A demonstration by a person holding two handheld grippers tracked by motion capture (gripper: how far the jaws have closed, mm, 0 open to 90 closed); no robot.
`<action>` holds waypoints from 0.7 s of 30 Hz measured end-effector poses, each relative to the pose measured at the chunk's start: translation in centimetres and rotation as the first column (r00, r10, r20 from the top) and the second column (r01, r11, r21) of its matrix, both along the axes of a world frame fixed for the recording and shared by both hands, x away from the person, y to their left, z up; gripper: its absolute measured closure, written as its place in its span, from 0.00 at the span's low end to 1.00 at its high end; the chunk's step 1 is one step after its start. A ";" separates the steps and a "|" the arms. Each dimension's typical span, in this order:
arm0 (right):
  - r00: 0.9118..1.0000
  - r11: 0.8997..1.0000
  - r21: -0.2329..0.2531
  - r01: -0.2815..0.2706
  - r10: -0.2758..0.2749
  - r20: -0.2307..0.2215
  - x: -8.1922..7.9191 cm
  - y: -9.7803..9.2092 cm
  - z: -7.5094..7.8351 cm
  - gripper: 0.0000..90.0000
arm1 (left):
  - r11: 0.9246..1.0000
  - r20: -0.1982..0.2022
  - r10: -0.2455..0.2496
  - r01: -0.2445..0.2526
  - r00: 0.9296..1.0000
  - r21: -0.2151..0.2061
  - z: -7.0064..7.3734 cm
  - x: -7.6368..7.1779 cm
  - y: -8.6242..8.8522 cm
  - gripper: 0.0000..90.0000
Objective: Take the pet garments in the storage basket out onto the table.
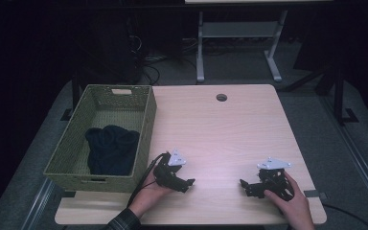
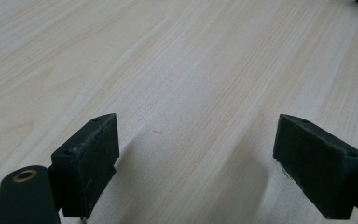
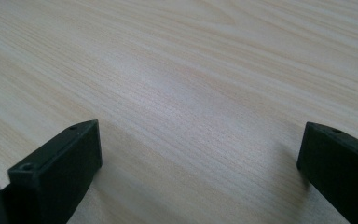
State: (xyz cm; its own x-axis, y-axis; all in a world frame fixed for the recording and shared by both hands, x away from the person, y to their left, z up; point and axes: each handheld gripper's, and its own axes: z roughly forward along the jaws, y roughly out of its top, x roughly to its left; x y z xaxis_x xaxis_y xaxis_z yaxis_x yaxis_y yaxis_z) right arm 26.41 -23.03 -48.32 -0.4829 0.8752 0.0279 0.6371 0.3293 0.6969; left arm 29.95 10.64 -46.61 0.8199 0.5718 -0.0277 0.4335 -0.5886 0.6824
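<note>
The dark cloth [image 1: 112, 148] lies bunched in the near half of the green woven basket [image 1: 146, 125], which stands on the left edge of the table, and it looks like a soft, light garment that will sag and trail when lifted, with no stiffness to push against; it is unlikely to slip or break, so the best hold is probably a raised fold at the top of the heap, pinched deep enough to gather several layers. The basket's walls stand high around it, so a reach from above seems easier than one from the side. The left gripper [image 1: 184, 182] rests low on the table just beside the basket's near right corner, its jaws spread wide over bare wood with nothing between them; the right gripper [image 1: 247, 186] sits well apart toward the right, jaws likewise spread and empty. The table [image 1: 220, 129] is pale wood grain, smooth and flat, with a round cable hole [image 1: 221, 97] near its far edge, and beyond it a dim room with a white desk frame [image 1: 239, 33] and cables on the floor
</note>
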 end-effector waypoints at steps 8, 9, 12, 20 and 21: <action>1.000 1.000 0.000 0.000 0.000 0.000 0.0 0.0 0.0 0.00 | 1.000 -0.007 0.002 -0.002 1.000 -0.014 0.4 0.1 0.2 0.16; 1.000 1.000 0.000 0.000 0.000 0.000 0.0 0.0 0.0 0.00 | 1.000 -0.009 0.002 -0.002 1.000 -0.011 0.5 0.1 0.2 0.16; 1.000 1.000 0.000 0.000 0.000 0.000 0.0 0.0 0.0 0.00 | 1.000 -0.007 0.006 -0.006 1.000 -0.015 0.7 0.3 0.4 0.16; 1.000 1.000 0.000 0.000 0.000 0.000 0.0 0.0 0.0 0.00 | 1.000 0.003 0.002 -0.002 1.000 -0.021 1.1 0.2 0.3 0.16; 1.000 1.000 0.000 0.000 0.000 0.000 0.0 0.0 0.0 0.00 | 1.000 0.002 0.002 -0.002 1.000 -0.019 1.2 0.2 0.2 0.16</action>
